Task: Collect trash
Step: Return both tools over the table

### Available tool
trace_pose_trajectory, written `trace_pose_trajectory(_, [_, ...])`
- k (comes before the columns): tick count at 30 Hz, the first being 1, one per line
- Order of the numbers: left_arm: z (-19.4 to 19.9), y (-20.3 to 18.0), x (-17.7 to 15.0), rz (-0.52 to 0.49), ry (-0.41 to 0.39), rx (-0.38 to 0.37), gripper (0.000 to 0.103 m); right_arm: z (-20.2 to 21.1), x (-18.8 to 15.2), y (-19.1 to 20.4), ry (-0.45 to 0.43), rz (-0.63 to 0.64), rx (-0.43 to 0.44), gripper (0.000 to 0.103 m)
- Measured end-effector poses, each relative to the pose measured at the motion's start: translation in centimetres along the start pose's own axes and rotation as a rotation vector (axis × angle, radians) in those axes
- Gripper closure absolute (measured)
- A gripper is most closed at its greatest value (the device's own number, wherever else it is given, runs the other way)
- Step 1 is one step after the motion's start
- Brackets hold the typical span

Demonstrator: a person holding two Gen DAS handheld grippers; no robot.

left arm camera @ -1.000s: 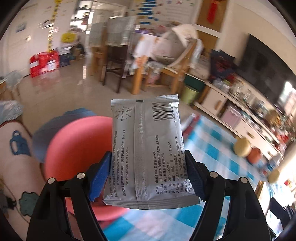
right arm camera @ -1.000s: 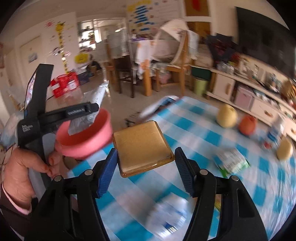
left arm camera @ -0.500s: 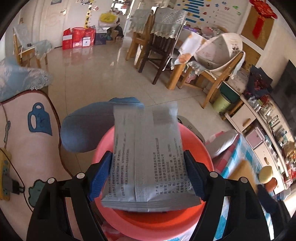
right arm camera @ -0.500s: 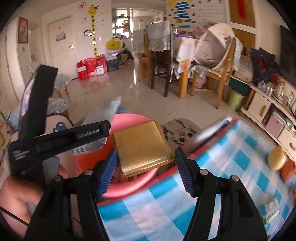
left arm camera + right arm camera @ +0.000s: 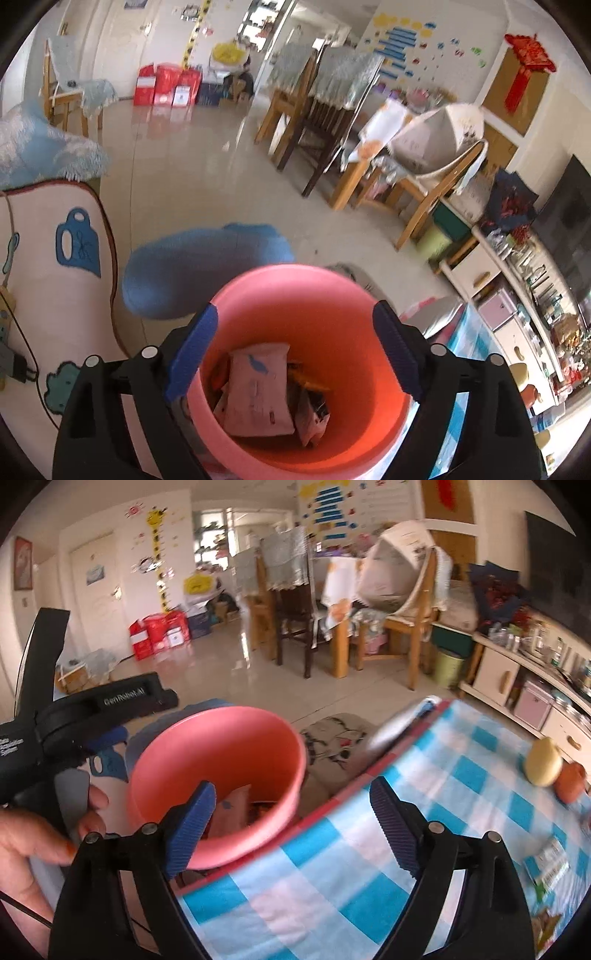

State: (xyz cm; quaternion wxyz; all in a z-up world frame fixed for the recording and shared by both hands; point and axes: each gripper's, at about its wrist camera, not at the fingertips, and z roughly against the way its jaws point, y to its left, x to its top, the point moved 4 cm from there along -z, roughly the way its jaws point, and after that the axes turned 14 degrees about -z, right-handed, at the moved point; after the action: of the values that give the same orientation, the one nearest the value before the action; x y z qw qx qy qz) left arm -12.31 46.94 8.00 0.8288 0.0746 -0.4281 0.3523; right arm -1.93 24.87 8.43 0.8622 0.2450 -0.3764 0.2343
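Pink plastic bin [image 5: 295, 295] is seen below the left gripper [image 5: 295, 350], angled downward, jaws opening and empty. One white packet [image 5: 258, 391] lies inside among other wrappers. The right gripper [image 5: 291, 823], likewise opening and empty, is held beside the bin over the checked tablecloth [image 5: 332, 886].

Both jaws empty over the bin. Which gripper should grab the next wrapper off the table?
Right. The right gripper, jaws opening and empty, already faces the checked tablecloth and the green-white wrapper. The left gripper looks down into the pink bin.
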Motion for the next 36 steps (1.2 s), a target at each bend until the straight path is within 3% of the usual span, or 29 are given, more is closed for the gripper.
trace_pose_trajectory(6, [1.6,-2.7,0.2,-0.059,-0.101,-0.054,0.014,4.2,-0.9,-2.6,-0.060,-0.024,-0.059,0.012])
trace_pose_trajectory(11, [2.3,-5.3,0.1,-0.117,-0.133,-0.104,0.013,6.6,-2.1,-4.9,-0.075,-0.060,-0.098,0.010])
trace_pose_trajectory(19, [3.3,-9.9,-0.8,-0.286,-0.149,-0.082,0.012,10.3,-4.1,-8.1,-0.091,-0.106,-0.159,0.010])
trace_pose_trajectory(36, [5.8,-17.3,-4.7,-0.520,-0.127,-0.108,0.012,16.2,-6.4,-12.2,-0.125,-0.173,-0.208,0.009])
